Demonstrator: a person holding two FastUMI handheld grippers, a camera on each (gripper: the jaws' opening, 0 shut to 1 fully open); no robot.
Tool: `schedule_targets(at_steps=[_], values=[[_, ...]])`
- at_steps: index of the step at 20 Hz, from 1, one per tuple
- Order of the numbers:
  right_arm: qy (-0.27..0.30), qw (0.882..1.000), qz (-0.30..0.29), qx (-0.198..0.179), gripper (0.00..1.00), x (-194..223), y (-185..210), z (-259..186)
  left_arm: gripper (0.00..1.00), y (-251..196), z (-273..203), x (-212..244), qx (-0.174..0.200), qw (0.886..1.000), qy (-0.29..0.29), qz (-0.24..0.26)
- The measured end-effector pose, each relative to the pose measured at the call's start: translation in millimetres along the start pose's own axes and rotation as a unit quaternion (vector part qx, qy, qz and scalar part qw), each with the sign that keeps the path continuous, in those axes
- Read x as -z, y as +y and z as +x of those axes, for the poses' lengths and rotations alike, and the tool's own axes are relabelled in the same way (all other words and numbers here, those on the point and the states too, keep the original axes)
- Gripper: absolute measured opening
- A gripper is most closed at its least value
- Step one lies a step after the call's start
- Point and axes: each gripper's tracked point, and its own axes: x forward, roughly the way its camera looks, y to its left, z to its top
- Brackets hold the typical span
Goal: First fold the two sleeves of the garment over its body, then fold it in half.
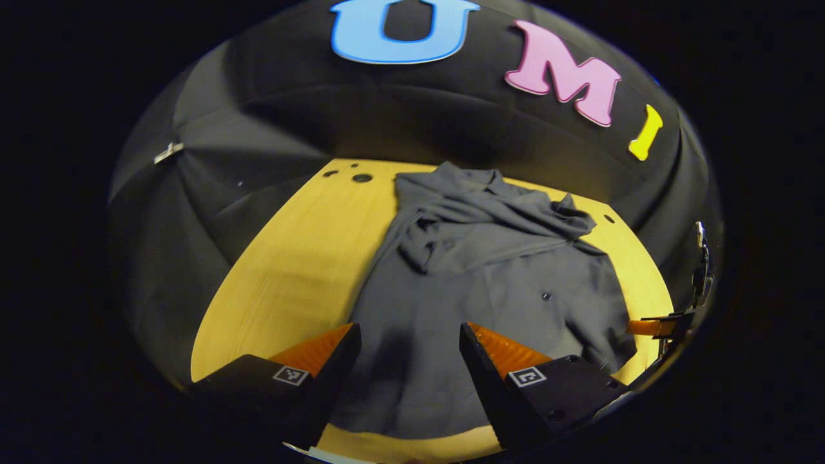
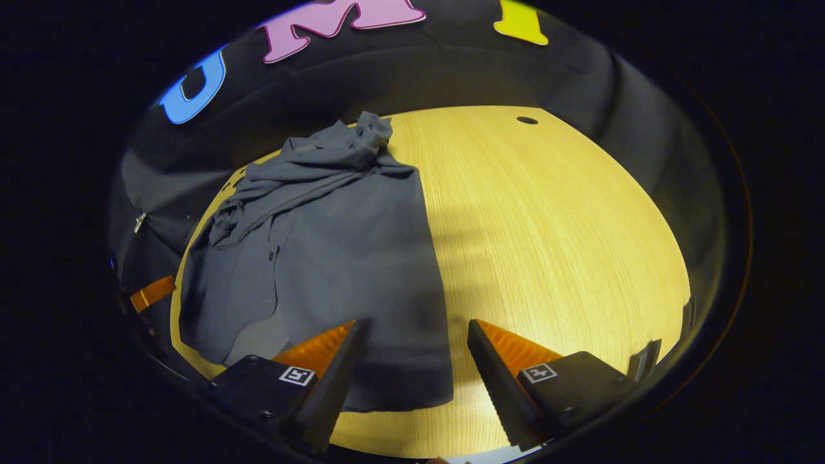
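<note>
**Grey garment on bench, both grippers over its near hem**

Garment [image 1: 477, 303]: dark grey, lying on the wooden bench [image 1: 290, 270], sleeves bunched across its far end toward 12 o'clock.
Left gripper [image 1: 409, 338]: fingers spread, holding nothing, above the near hem.
Right gripper [image 2: 416, 335]: fingers spread, holding nothing, above the hem's corner; bare bench toward 2 o'clock.
</note>
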Motion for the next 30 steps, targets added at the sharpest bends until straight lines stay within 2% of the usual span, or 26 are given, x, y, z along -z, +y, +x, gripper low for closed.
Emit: schedule_targets(at_steps=[1, 2, 8, 12, 14, 18, 20, 23, 24, 25, 27, 30], values=[[0.007, 1.0, 0.004, -0.002, 1.0, 6, 3, 2, 0.92, 9, -5, 13, -0.007, 1.0, 0.009, -0.005], [0.013, 1.0, 0.008, -0.003, 1.0, 12, 6, 2, 0.96, 14, -7, 24, -0.012, 1.0, 0.017, -0.009], [0.016, 0.999, -0.027, 0.016, 1.0, 18, 7, 6, 0.96, 29, -6, 68, -0.03, 0.998, 0.054, -0.024], [0.02, 0.996, -0.075, 0.043, 1.0, 24, 7, 9, 0.96, 30, 1, 77, -0.044, 0.997, 0.067, 0.007], [0.021, 0.996, -0.081, 0.043, 1.0, 25, 12, 9, 0.97, 30, 2, 81, -0.048, 0.996, 0.075, 0.022], [0.022, 0.996, -0.073, 0.043, 0.96, 24, 16, 9, 0.98, 26, 5, 86, -0.05, 0.995, 0.083, 0.007], [0.022, 0.996, -0.077, 0.038, 0.81, 25, 21, 10, 0.98, 25, 5, 87, -0.052, 0.995, 0.084, 0.005], [0.021, 0.995, -0.094, 0.02, 0.44, 27, 35, 13, 0.93, 21, 6, 87, -0.044, 0.996, 0.083, 0.009], [0.018, 0.995, -0.099, 0.015, 0.35, 28, 38, 13, 0.89, 17, 8, 87, -0.037, 0.996, 0.081, 0.012], [0.019, 0.994, -0.105, 0.005, 0.24, 26, 41, 14, 0.79, 11, 9, 87, -0.031, 0.996, 0.079, 0.017], [0.024, 0.994, -0.109, -0.014, 0.13, 25, 45, 12, 0.57, -1, 10, 88, -0.017, 0.996, 0.079, 0.028], [0.037, 0.994, -0.097, -0.037, 0.05, 26, 48, 12, 0.21, -11, 11, 86, -0.008, 0.996, 0.074, 0.049]])
